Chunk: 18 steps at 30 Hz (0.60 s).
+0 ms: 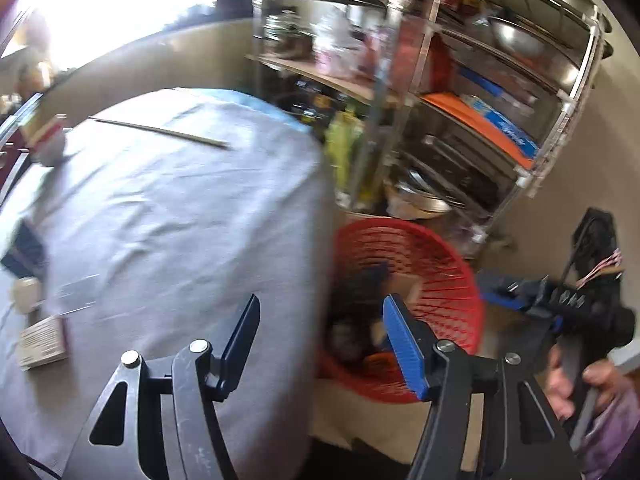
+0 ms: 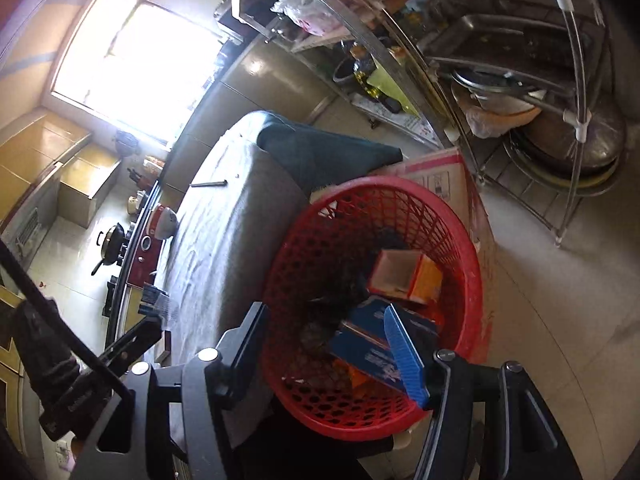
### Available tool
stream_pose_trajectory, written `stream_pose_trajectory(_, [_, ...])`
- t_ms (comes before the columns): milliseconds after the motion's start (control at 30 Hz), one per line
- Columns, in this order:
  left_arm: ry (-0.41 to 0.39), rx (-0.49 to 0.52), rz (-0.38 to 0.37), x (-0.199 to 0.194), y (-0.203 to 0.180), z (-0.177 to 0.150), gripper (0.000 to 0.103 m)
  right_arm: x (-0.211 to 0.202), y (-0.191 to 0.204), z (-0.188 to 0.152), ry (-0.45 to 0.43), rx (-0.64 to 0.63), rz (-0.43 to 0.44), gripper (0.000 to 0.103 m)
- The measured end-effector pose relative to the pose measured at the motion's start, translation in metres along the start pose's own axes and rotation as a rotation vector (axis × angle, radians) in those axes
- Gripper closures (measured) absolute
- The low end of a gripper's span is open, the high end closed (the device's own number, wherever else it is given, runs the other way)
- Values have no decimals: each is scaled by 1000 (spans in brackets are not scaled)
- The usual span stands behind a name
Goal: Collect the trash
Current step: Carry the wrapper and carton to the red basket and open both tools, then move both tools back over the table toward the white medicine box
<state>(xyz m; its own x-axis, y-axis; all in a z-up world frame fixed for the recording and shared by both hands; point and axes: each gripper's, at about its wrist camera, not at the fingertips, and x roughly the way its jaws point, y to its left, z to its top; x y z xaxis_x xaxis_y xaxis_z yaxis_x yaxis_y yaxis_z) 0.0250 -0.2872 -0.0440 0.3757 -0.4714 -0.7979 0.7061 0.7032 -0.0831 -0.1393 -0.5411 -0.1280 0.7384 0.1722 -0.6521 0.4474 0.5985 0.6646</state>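
A red mesh basket (image 2: 460, 240) stands on the floor beside the grey-clothed table (image 2: 224, 240). It holds a blue box (image 2: 368, 354), an orange and white box (image 2: 404, 276) and dark trash. My right gripper (image 2: 324, 316) is open and empty above the basket. My left gripper (image 1: 320, 316) is open and empty over the table edge, with the basket (image 1: 440, 280) just to its right. On the table (image 1: 180, 208) lie a small printed box (image 1: 42, 342), a clear wrapper (image 1: 78, 292), a dark packet (image 1: 24, 248) and a thin stick (image 1: 160, 131).
A metal shelf rack (image 1: 460, 92) with pans and bottles stands behind the basket, also in the right wrist view (image 2: 500, 72). A cardboard box (image 2: 448, 180) sits behind the basket. The right gripper's body (image 1: 568, 304) and the hand holding it show at the left view's right edge.
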Motion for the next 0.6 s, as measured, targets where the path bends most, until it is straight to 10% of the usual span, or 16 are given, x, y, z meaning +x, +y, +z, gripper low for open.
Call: stream_pose_trajectory(600, [-126, -308, 491, -121, 173, -114, 37, 54, 180, -42, 92, -412, 116, 39])
